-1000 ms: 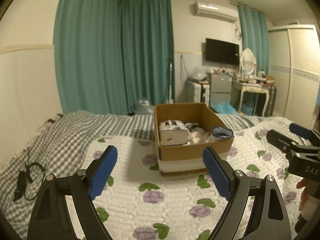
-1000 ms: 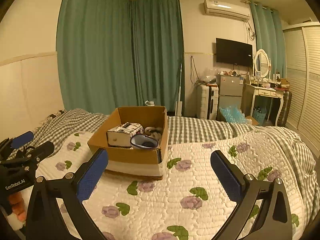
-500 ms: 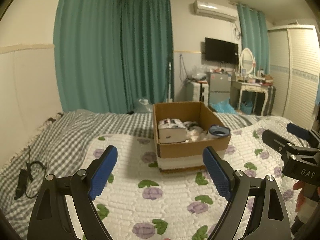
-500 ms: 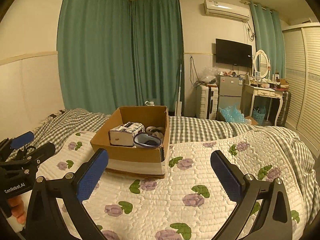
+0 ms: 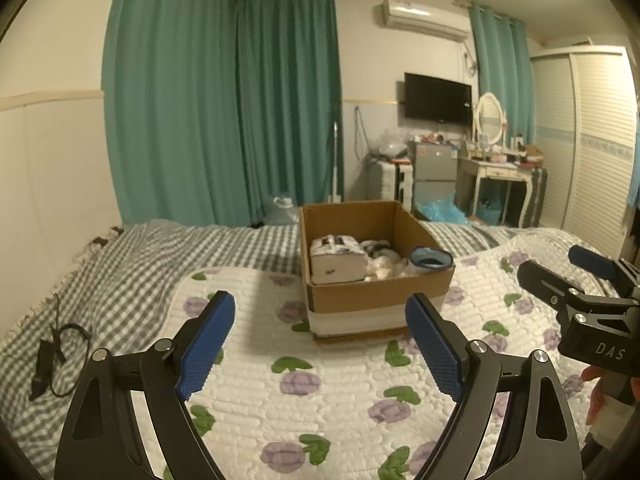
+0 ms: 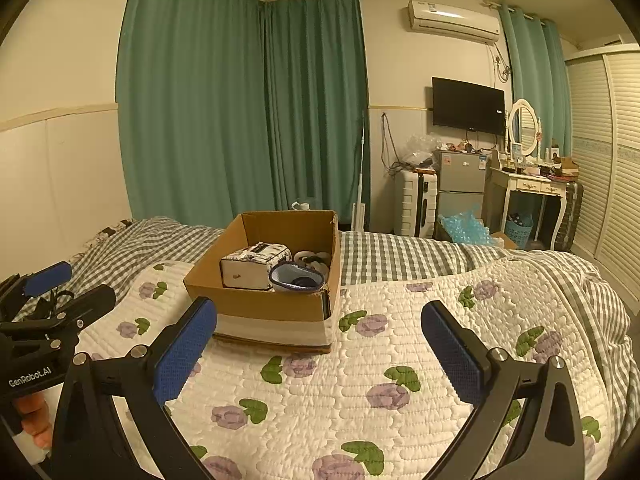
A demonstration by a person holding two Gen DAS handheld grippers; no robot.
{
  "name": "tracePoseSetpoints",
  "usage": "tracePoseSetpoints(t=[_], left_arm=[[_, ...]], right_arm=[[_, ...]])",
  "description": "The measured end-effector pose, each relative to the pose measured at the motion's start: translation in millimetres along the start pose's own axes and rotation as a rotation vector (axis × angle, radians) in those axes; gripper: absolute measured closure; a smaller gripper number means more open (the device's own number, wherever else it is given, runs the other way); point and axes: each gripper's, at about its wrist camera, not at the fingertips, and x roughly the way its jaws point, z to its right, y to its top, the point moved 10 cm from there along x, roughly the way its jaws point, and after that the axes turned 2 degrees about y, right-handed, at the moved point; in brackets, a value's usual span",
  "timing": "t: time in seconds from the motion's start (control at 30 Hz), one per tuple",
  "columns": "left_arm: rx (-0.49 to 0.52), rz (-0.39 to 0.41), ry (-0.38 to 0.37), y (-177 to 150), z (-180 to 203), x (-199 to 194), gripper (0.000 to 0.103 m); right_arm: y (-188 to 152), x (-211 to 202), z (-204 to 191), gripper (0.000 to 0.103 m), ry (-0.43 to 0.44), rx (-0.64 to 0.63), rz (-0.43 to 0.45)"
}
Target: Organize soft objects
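A cardboard box [image 5: 380, 294] stands on the flowered quilt [image 5: 332, 392]; it also shows in the right wrist view [image 6: 276, 312]. Inside lie a white patterned bundle [image 5: 338, 258], a blue-rimmed soft item [image 5: 430, 260] and pale crumpled cloth [image 5: 380, 266]. My left gripper [image 5: 320, 344] is open and empty, a short way in front of the box. My right gripper [image 6: 320, 350] is open and empty, in front of the box and to its right. Each gripper shows at the edge of the other's view: the right one [image 5: 576, 280], the left one [image 6: 60, 292].
A grey checked blanket [image 5: 132, 276] covers the far bed. A black cable [image 5: 56, 354] lies at its left. Teal curtains [image 5: 224, 112], a suitcase [image 6: 416, 204], small fridge [image 6: 460, 184] and dressing table [image 6: 532, 192] stand beyond the bed. A wardrobe [image 6: 608, 168] is at right.
Both grippers have drawn back and risen slightly from the box, which sits a little farther off and higher in both views. Both jaws stay open.
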Motion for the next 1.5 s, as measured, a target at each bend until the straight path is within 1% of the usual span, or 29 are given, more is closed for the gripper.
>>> tracePoseSetpoints(t=[0.77, 1.5], left_arm=[[-0.022, -0.016, -0.017, -1.3, -4.3, -2.9, 0.015], [-0.012, -0.017, -0.003, -2.1, -6.6, -4.3, 0.015]], right_arm=[[-2.0, -0.7, 1.1, 0.0, -0.007, 0.003, 0.003], [-5.0, 1.8, -1.4, 0.0, -0.008, 0.002, -0.001]])
